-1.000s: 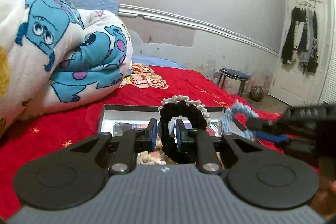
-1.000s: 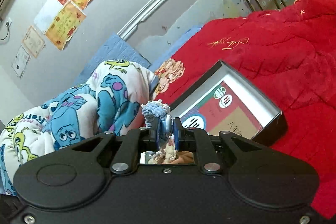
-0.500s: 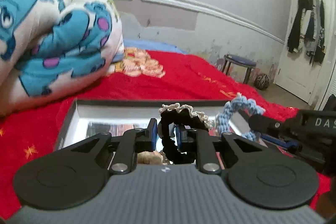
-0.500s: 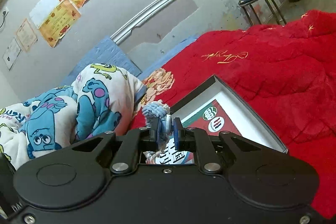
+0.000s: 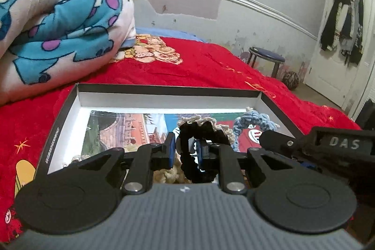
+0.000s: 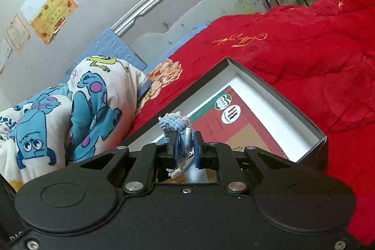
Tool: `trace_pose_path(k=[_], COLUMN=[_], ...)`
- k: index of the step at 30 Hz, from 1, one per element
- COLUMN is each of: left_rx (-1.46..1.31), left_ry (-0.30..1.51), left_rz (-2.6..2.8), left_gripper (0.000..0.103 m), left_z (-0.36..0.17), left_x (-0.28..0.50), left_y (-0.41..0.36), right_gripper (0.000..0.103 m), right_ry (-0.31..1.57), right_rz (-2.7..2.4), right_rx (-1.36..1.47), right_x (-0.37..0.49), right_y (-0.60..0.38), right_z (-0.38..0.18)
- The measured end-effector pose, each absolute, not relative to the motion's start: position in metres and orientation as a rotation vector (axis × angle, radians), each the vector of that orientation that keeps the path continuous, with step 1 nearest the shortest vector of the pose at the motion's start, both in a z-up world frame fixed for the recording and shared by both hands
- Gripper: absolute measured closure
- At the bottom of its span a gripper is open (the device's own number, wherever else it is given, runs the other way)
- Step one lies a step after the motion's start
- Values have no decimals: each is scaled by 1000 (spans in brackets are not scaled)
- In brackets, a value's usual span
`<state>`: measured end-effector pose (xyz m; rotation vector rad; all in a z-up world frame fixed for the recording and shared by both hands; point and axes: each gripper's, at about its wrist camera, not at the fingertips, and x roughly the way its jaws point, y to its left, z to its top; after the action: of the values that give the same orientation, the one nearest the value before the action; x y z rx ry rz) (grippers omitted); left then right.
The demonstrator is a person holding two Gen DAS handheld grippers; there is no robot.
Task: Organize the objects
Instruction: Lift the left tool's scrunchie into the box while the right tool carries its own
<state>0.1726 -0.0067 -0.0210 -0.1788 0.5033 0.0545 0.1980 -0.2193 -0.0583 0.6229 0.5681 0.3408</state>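
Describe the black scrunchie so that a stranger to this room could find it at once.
On the red bedspread lies an open shallow box. Over its near end, the left gripper is shut on the black scrunchie. Unlike the blue scrunchie beside it, it is black with cream lace trim.

Gripper bodies hide near end of box (image 5: 63, 123) in both views; cream item beneath left gripper (image 5: 185, 151) mostly covered, type indeterminate; printed sheet (image 6: 236, 125) text too small; monster blanket (image 5: 58, 15) cut off at frame edge.
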Motion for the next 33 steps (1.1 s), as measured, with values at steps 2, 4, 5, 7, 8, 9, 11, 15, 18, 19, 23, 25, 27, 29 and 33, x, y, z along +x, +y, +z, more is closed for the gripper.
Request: trace_pose_path(k=[2, 4, 5, 7, 8, 9, 11, 15, 18, 19, 23, 25, 27, 29, 33], left_rx=[-143, -105, -93, -70, -59, -61, -80, -67, -77, -79, -82, -81, -83, -82, -98], left_ry=[505, 505, 501, 510, 517, 521, 529, 530, 533, 533, 537, 534, 531, 528, 494], left_rz=[62, 73, 73, 69, 75, 76, 74, 79, 81, 81, 82, 82, 84, 87, 115], left_gripper=[81, 81, 81, 81, 81, 81, 81, 81, 81, 81, 81, 81, 81, 81, 80], left_z=[-22, -23, -23, -24, -25, -26, -28, -30, -30, -31, -30, -31, -31, -31, -32], left_x=[173, 173, 172, 173, 174, 174, 174, 174, 175, 175, 176, 176, 175, 175, 172], left_y=[-11, -16, -18, -22, -24, -24, -23, -24, -22, -22, -21, -21, -20, -20, -18], right_gripper=[90, 90, 90, 90, 90, 90, 90, 90, 90, 90, 90, 90, 90, 90, 90], right_ry=[571, 580, 580, 580, 581, 581, 582, 583, 585, 586, 588, 589, 589, 589, 585], right_rz=[334, 331, 330, 321, 322, 322, 321, 324, 327, 326, 329, 330, 330, 330, 327], right_rx=[602, 612, 610, 603, 603, 606, 605, 607, 604, 601, 599, 599, 601, 600, 603], right_x=[197, 198, 198, 198, 198, 198, 199, 199, 199, 199, 199, 199, 199, 199, 199], right_y=[-218, -219, -220, -220, -220, -220, -220, -221, -220, -220, -220, -219, -219, -219, -219], right_z=[-59, -60, -60, -60, -60, -60, -60, -60, -61, -61, -61, -61, -61, -61, -61])
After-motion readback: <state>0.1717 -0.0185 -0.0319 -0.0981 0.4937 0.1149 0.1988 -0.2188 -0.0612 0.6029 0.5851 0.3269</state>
